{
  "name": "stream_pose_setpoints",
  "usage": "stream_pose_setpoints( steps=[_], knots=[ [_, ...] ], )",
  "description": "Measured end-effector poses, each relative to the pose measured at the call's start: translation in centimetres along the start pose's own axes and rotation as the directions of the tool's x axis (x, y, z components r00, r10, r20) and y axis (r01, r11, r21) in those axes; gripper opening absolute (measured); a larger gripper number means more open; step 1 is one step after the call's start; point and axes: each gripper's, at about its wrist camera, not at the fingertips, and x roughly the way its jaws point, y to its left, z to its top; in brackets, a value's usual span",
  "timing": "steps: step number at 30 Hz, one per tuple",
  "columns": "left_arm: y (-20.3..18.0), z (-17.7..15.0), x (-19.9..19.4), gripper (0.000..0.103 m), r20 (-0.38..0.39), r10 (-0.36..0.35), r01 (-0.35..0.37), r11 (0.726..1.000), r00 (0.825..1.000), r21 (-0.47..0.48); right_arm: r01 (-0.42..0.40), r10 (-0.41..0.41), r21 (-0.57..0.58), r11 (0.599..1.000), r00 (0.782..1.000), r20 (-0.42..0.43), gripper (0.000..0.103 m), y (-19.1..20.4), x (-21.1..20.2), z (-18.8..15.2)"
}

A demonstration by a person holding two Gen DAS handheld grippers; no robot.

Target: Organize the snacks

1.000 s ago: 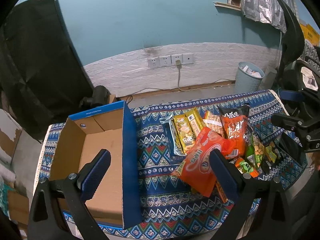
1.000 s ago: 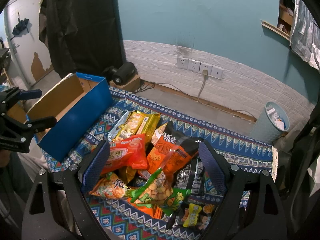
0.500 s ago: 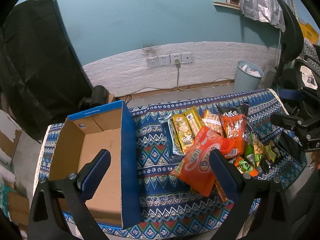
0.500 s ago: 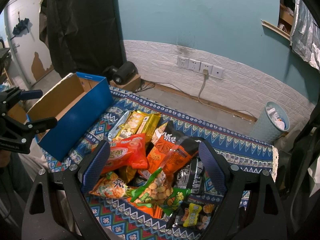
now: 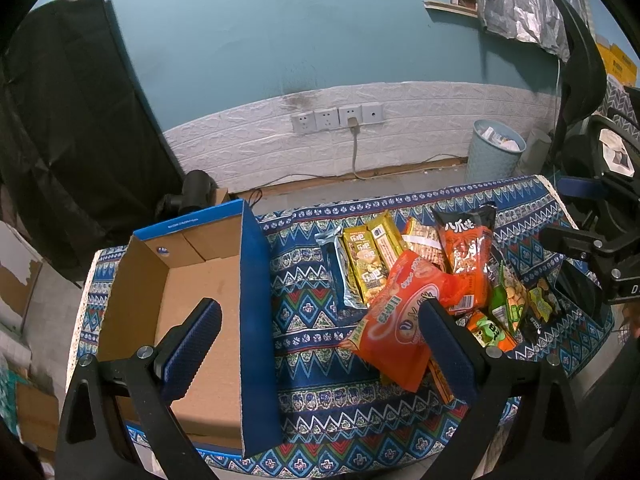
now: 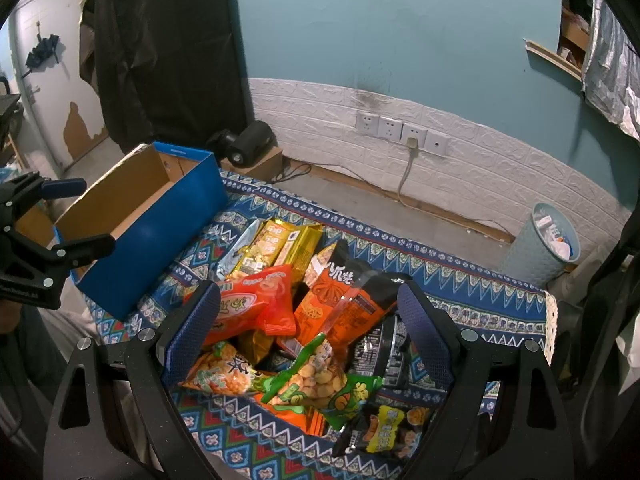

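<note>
Hovering | right claw (image 6: 310,326) wide over snack pile (image 6: 304,320) | box (image 6: 152,216) left

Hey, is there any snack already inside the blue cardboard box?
No, the blue cardboard box shows only its bare brown floor in the left wrist view, while the snack packets all lie in a pile on the patterned cloth beside it.

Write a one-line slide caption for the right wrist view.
Open right claw hovers over piled snack packets on a patterned cloth; empty blue cardboard box waits left.
</note>
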Motion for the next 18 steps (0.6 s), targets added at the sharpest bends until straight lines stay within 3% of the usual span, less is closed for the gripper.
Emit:
stream_pose_setpoints(
  steps=[18],
  knots=[
    [-0.21,-0.13,0.14,0.100,-0.008,-0.005,0.005,1.000,1.000,0.003,0.000,0.000,0.000,1.000,1.000,0.000,0.089,0.02,-0.03,-0.01]
  ],
)
